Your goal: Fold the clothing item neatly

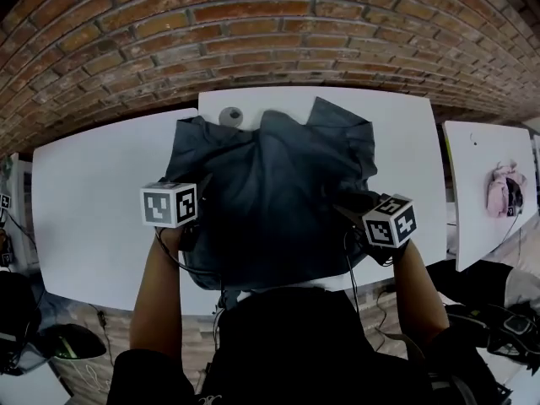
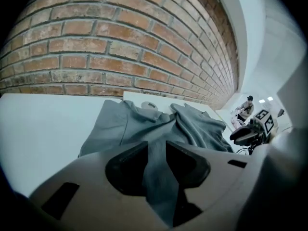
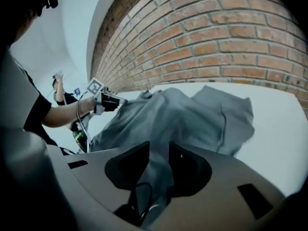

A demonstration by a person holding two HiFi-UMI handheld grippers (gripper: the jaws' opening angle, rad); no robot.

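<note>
One dark grey garment [image 1: 278, 184] lies rumpled on the white table [image 1: 93, 201]. The left gripper [image 2: 157, 165] is clamped on its near edge. The right gripper [image 3: 159, 166] has its jaws apart with cloth between them. The person's body [image 1: 278, 336] hides the near hem.

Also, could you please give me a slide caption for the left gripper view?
Left gripper pinching a fold of the dark grey garment on a white table, brick wall behind.
</note>
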